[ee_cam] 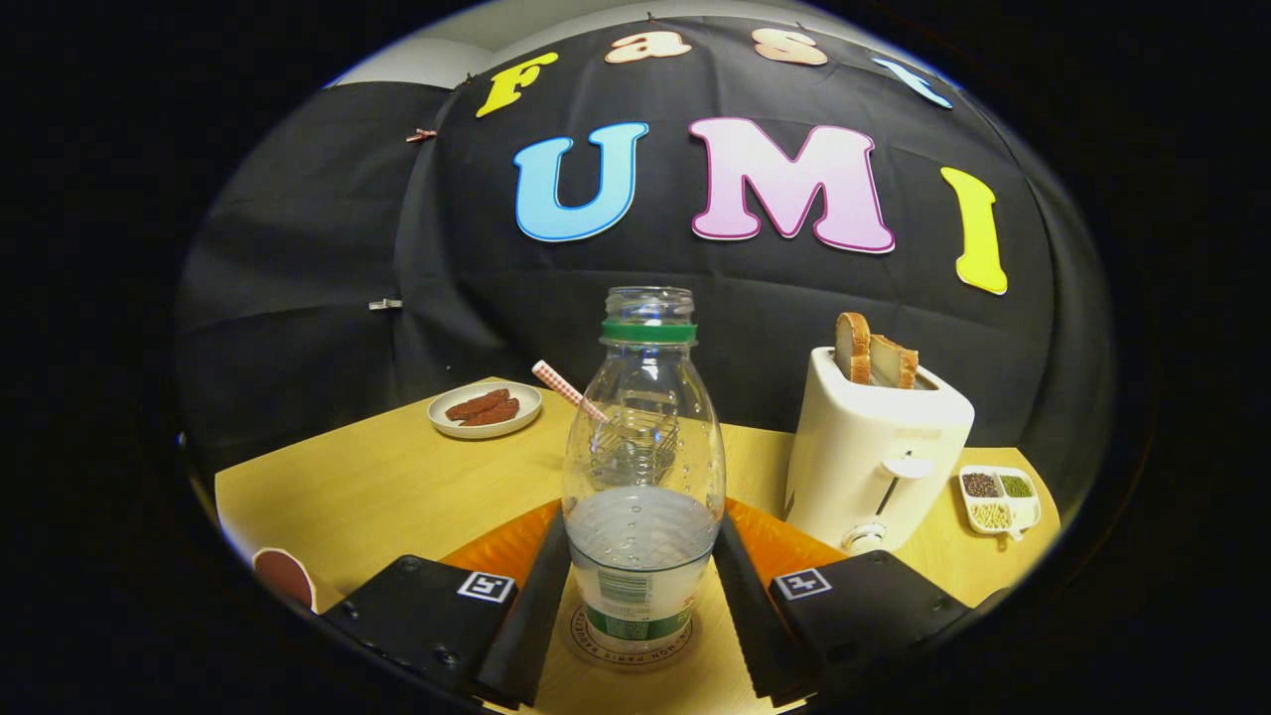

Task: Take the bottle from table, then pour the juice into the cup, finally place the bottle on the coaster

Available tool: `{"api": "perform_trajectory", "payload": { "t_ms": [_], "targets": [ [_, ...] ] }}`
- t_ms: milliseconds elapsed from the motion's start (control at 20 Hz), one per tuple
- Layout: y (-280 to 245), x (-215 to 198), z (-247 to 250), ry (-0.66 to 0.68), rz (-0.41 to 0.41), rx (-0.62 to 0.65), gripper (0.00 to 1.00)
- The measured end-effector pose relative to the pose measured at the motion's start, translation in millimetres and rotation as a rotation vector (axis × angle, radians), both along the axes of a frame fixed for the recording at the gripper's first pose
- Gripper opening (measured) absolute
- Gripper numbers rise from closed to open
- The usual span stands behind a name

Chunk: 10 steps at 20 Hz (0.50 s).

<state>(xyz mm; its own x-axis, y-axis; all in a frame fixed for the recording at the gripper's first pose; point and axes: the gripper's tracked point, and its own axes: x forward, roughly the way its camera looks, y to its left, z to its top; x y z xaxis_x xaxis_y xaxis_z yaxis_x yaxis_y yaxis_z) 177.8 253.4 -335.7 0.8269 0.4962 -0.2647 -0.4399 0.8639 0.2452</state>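
Bottle [643,467] stands upright on the coaster [635,650], dead centre between the fingers of the tool [641,616], long axis vertical, both fingers seemingly pressing its lower sides, so release needs only a sideways opening and straight retreat.

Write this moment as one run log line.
gripper: shut on bottle | bottle: upright, uncapped, on coaster | cup: behind bottle, with straw

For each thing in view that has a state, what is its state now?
Bottle: upright, uncapped, partly filled, on the coaster.
Gripper: fingers against the bottle's sides.
Toaster: holds bread, lever up.
Plate: holds brown food.
Tray: compartments filled.
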Motion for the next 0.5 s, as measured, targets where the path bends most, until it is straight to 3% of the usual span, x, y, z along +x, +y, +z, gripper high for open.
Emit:
{"api": "perform_trajectory", "payload": {
  "t_ms": [500],
  "targets": [
    [0, -16, -11, 0.063, 0.013, 0.029, 0.83]
  ]
}}
